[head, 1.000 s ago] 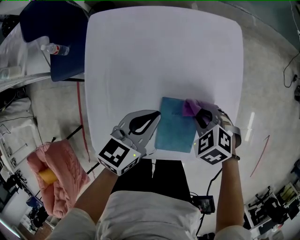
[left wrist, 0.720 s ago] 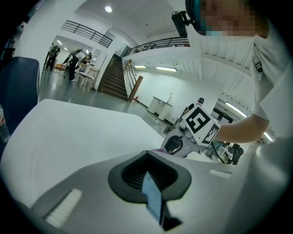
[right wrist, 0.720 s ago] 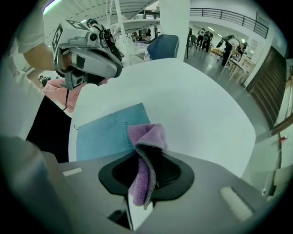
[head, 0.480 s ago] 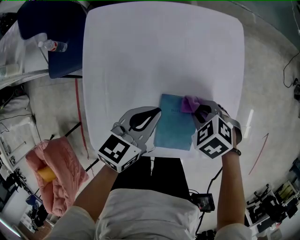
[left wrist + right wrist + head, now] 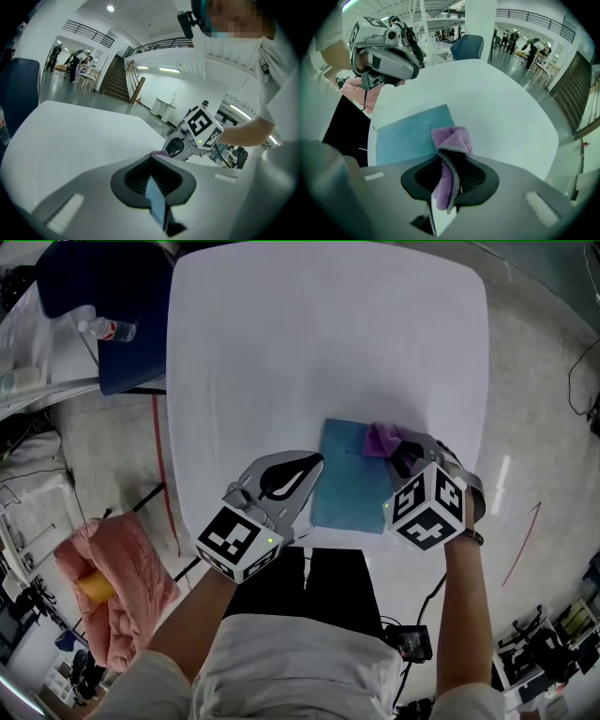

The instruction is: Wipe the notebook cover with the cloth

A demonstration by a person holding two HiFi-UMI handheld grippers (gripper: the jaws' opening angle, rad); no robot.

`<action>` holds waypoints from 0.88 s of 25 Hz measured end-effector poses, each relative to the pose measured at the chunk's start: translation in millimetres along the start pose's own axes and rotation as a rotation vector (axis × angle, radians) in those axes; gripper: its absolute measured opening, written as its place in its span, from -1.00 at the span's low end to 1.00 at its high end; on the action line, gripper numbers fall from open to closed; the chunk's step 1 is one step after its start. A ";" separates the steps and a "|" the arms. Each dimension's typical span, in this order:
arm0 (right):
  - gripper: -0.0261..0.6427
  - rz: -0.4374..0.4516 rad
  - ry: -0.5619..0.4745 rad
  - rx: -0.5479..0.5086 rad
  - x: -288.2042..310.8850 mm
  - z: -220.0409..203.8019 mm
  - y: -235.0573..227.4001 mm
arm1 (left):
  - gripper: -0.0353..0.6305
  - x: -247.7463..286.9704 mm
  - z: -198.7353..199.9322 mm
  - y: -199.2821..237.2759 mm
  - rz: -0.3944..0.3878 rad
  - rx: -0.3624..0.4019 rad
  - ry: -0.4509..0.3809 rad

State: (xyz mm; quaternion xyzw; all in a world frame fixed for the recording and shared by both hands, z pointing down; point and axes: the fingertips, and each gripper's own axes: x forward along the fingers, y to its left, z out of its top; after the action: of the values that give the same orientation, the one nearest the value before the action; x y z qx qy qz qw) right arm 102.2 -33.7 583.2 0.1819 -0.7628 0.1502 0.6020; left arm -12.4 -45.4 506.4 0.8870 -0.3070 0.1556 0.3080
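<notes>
head view: your right hand-held gripper point(image 5: 398, 452) pinches the cloth point(image 5: 380, 439) on the notebook point(image 5: 347, 491), far corner.
your left hand-held gripper point(image 5: 314, 463) clamps its left edge, on the table point(image 5: 319, 334).

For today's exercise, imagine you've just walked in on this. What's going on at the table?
A person at a white table works a gripper in each hand. The right gripper is shut on a purple cloth, which rests on the far right corner of a teal notebook. The left gripper is shut on the notebook's left edge, apparently steadying it. The wiping seems to be at that corner.
</notes>
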 end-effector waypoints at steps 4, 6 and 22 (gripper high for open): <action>-0.61 -0.007 -0.008 0.011 -0.4 -2.0 2.2 | -0.89 -2.0 -2.1 -4.0 -0.002 0.007 0.002; -0.61 -0.004 -0.010 0.016 -0.8 -3.9 5.4 | -0.89 -3.2 -3.5 -6.5 -0.002 0.008 0.002; -0.61 0.006 -0.012 0.039 0.2 -15.2 40.3 | -0.89 -11.4 -20.5 -25.9 -0.034 0.026 0.017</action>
State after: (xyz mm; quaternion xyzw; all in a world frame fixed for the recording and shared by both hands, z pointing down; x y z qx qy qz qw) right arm 96.8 8.9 586.4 0.1924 -0.7640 0.1658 0.5931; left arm -6.3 -10.9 505.0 0.8946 -0.2872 0.1618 0.3017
